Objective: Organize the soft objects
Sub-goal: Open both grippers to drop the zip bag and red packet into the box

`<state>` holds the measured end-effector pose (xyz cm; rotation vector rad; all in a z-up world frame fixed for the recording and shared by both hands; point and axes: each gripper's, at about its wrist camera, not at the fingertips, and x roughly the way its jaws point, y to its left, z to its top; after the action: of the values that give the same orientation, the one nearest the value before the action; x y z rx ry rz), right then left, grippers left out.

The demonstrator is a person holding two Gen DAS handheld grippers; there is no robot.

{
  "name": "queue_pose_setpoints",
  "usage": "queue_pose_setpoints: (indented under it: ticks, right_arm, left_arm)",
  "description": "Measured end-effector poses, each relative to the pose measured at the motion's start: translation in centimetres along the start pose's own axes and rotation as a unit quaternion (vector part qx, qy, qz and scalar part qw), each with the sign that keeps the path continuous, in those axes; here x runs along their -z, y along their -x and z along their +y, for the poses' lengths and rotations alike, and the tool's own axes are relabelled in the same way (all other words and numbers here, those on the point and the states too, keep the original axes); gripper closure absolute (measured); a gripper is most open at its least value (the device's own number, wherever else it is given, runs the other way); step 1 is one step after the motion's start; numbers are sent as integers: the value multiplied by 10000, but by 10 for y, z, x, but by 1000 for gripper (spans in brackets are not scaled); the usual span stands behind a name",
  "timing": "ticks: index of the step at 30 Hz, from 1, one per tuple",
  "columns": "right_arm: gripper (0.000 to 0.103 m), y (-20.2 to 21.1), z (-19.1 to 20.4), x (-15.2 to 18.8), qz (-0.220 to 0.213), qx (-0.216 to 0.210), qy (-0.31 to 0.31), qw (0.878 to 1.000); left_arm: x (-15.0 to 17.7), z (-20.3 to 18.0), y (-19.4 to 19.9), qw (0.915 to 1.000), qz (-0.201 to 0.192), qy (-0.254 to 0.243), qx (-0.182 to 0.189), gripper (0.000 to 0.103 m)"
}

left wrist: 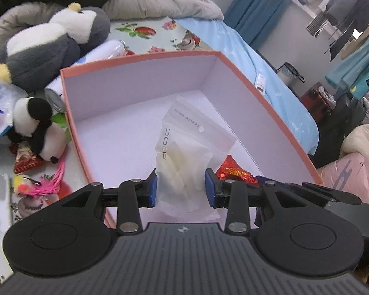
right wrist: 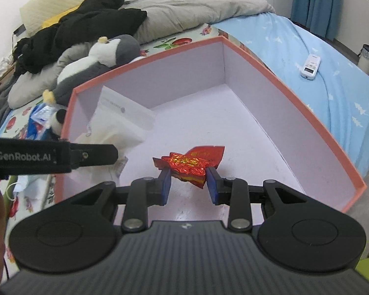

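The left gripper (left wrist: 180,187) hangs over the near end of the orange-rimmed box (left wrist: 270,98), its blue pads spread apart on either side of a clear plastic bag of white soft stuff (left wrist: 184,162); whether the pads actually press the bag I can't make out. The bag lies on the box's pale floor, its printed flap toward the far wall. Just beside it, to the right, sits a crinkled red foil packet (left wrist: 230,169).

The right gripper (right wrist: 188,184) is in the same box (right wrist: 307,115), blue pads apart with the red foil packet (right wrist: 192,163) between them; contact is unclear from here. The bag (right wrist: 115,127) shows at the left of that view, leaning by the box's left wall, with the left gripper's black strap in front of it.

Outside the box, on the flowered bed sheet (left wrist: 145,34), lie a grey-and-white penguin plush (left wrist: 49,46), a small panda plush (left wrist: 37,127), a white spray can (left wrist: 103,51) and a pink feathery toy (left wrist: 46,184). A white remote (right wrist: 311,66) rests on the blue sheet (right wrist: 319,61).
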<state>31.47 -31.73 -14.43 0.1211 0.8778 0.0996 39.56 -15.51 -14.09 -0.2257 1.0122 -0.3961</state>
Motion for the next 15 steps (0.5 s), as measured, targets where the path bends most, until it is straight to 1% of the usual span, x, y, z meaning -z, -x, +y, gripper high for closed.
queue_pose_setpoints:
  ticks: [1,2,3,5,6,7,9,12,15]
  right_arm:
    - [66,-4,-1,-1,14,1,1,10000]
    - [66,-8,-3,-2,28,-8,-14,10000]
    - [66,-12,-5,-3,62,-23,-72,10000]
    - [60,-18,-10,-4,202,-78,-247,9995]
    - [50,-20,-11,-5,244,-117,-257,9993]
    - [46,-20,-11,-5,253,-142,-240,9993]
    - [46,-18,-11,-3,234,-122,-263,9993]
    - [46,-13,-11,0,245,-202,-402,9987]
    - [46,-2,-4,2,167,-232,-324,9991]
  left_arm:
    - [-2,1,-4,9999,9,-4,108,52]
    - [-3,1,-6,9999,17,12,150,42]
    - [-3,0,-6,9999,-31,14,140,40]
    - [-4,-2,-4,9999,-115,-75,86,40]
    - [-4,-1,-3,9999,-125,-87,74,40]
    - [-4,-1,-2,9999,-127,-73,67,40]
    - [-2,0,4,9998,-154,-70,55,40]
    - [4,-1,19,9997,-202,-110,-4,40]
    - [11,-2,38,9996,-276,-94,-31,40]
